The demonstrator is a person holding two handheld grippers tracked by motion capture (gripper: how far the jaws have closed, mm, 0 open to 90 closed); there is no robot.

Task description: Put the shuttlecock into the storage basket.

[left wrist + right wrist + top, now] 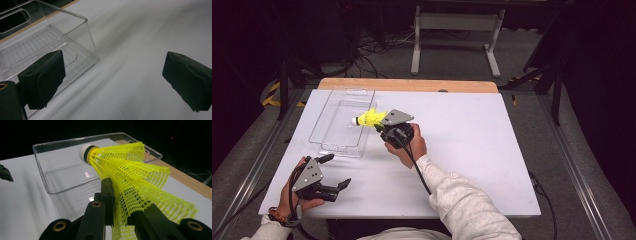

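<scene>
Around the work: table, floor and stands

A white table top (pixel 472 165) ends at its far edge in a pale wooden strip (pixel 412 85). Beyond it lies a grey carpeted floor (pixel 532 55), where a white metal frame (pixel 457 22) stands on two legs. Dark cables (pixel 377 47) trail across the floor to the left of that frame. A black post (pixel 284 82) rises near the table's far left corner, with yellow-and-black tape (pixel 272 95) on the floor beside it. A grey rail (pixel 582 185) runs along the table's right side.
</scene>
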